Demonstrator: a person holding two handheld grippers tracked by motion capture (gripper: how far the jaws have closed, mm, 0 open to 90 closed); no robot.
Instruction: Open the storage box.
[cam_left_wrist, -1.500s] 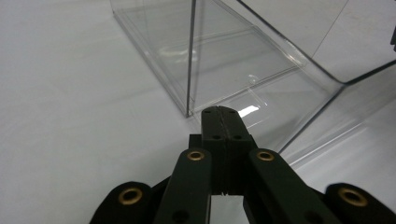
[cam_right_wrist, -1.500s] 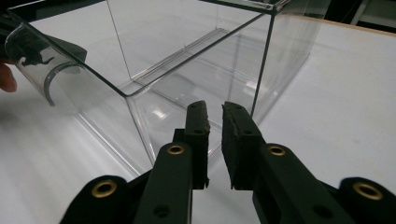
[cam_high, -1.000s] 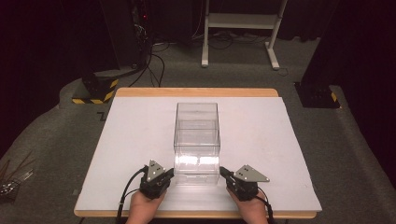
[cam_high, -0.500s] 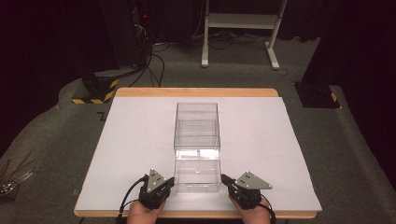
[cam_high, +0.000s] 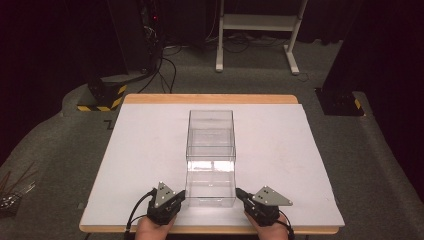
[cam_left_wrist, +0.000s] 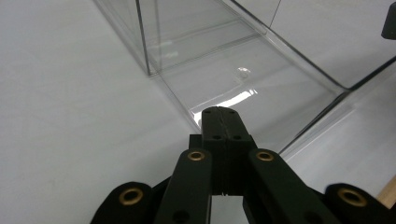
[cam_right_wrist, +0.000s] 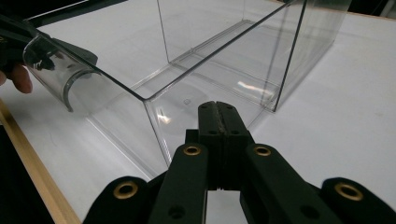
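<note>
Clear plastic box (cam_high: 210, 160) stands between the closed, empty left gripper (cam_high: 181, 198) and right gripper (cam_high: 240, 194).

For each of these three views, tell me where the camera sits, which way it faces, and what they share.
High view: above the person's side, facing forward and down on the white table; both hands, left claw and right claw flank the clear box.
Left gripper view: rides the left claw, jaws shut, facing the box.
Right gripper view: rides the right claw, jaws shut, at the box's corner.
Shared: the clear box.
</note>
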